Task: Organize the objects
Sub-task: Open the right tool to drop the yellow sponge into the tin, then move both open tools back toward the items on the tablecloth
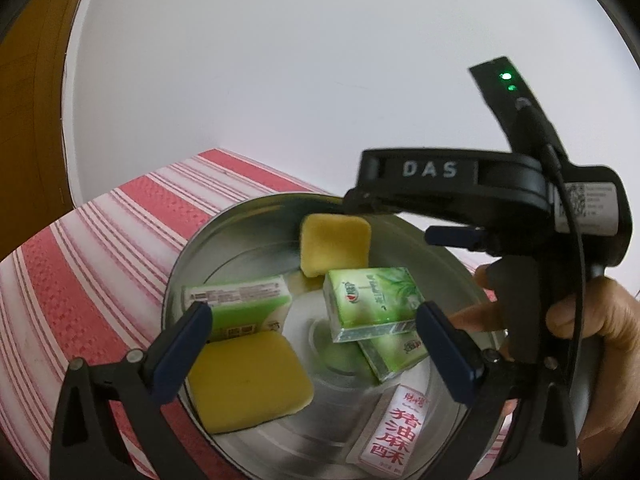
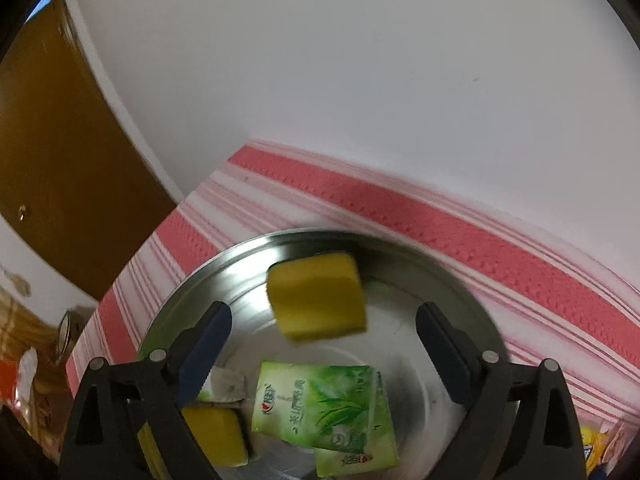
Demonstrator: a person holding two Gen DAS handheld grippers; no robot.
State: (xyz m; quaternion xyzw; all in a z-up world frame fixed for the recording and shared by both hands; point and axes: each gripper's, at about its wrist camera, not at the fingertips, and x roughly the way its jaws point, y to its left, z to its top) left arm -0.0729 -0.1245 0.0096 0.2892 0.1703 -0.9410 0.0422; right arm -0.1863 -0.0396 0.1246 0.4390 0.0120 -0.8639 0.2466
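Judging by the steel bowl, you are nearly finished: sponges, green boxes and a red-lettered packet lie inside, while your left gripper and right gripper both gape empty above.

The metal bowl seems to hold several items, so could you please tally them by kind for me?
Yellow sponges: 2
Green packs: 3
Red-and-white snack packet: 1
Total: 6, all lying inside the metal bowl.
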